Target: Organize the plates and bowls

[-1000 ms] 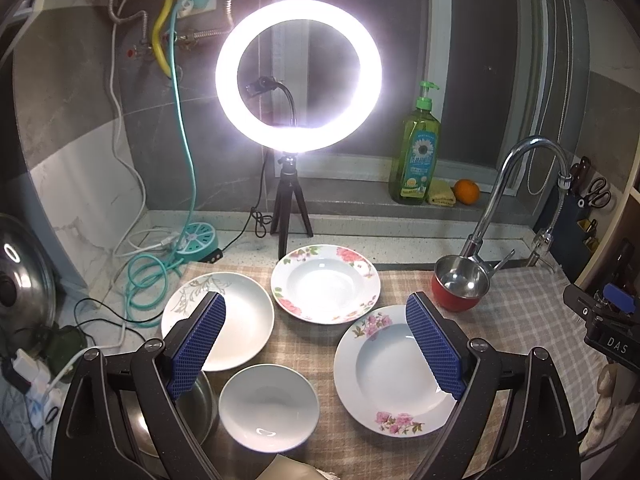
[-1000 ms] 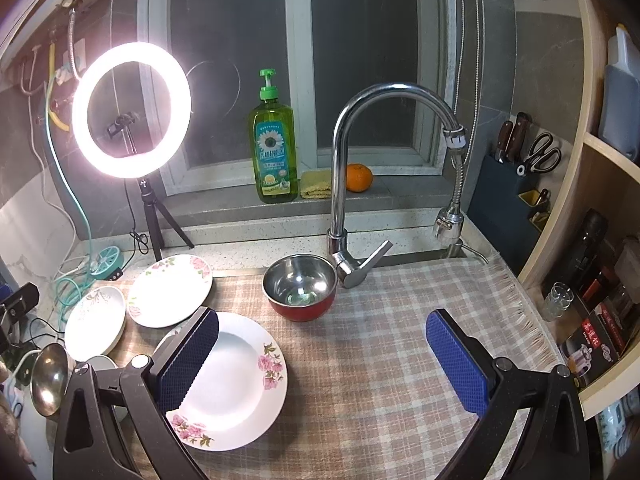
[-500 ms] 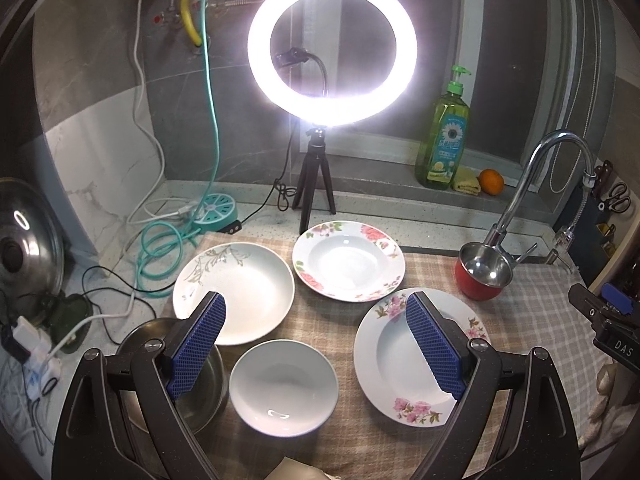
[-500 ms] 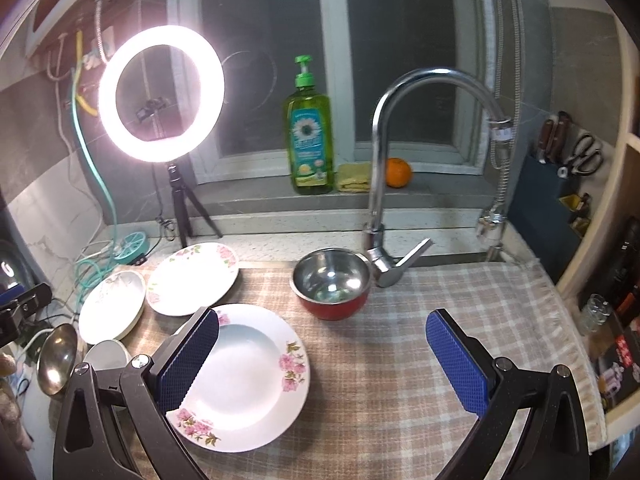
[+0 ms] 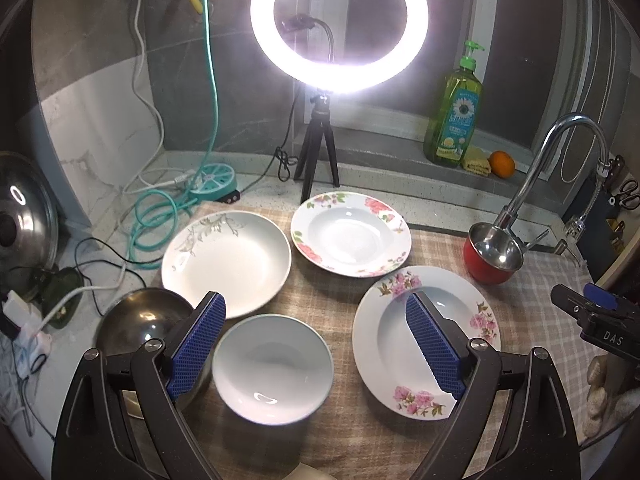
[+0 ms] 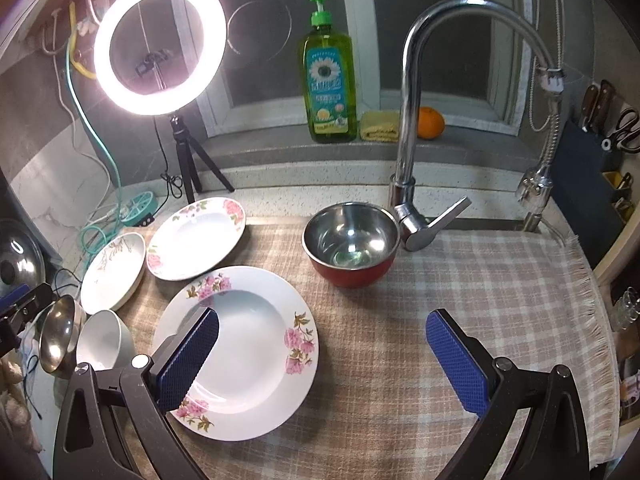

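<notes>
Hovering over the checked cloth, left gripper and right gripper both spread wide and empty, plates and bowls crowding the cloth's left half — red bowl by the tap, fringed right side bare, ring light and window behind.

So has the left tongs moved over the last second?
Yes. The left tongs have come forward and down toward the dishes: in their view the white bowl and ring light loom larger, and the light sits higher in frame.
</notes>
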`<state>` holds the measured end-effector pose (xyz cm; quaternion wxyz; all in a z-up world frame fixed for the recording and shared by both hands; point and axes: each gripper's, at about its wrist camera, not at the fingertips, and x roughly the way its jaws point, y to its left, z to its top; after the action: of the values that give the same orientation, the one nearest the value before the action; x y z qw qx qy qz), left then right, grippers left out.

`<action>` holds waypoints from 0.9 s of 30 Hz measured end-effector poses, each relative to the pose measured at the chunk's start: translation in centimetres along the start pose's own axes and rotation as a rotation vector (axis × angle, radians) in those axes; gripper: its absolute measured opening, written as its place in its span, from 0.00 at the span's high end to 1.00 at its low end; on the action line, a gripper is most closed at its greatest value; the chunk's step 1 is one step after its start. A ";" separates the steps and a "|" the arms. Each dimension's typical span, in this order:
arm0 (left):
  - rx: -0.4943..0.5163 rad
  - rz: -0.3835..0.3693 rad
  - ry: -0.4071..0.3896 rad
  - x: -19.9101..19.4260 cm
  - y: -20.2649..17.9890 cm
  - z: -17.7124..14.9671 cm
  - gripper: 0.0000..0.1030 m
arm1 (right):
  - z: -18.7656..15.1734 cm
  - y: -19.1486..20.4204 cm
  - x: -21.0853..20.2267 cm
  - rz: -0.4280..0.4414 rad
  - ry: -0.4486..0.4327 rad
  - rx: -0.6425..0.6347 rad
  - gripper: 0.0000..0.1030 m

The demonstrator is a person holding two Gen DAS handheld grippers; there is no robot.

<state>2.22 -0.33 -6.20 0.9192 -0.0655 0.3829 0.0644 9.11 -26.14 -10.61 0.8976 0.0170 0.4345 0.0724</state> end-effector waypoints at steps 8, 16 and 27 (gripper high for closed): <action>-0.011 -0.052 0.096 2.2 -1.5 -1.5 0.12 | -0.6 -1.1 3.5 0.079 0.111 0.004 0.00; 0.009 -0.117 0.201 4.8 -3.3 -2.4 0.18 | -1.1 -2.7 6.2 0.145 0.187 0.065 0.07; -0.008 -0.200 0.379 9.9 -2.9 -1.0 0.45 | -1.7 -4.3 9.9 0.233 0.294 0.173 0.38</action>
<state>9.00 -2.70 -13.74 0.8323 -0.1178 0.5403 -0.0392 14.36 -29.01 -19.79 0.8053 0.1334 0.5604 0.1400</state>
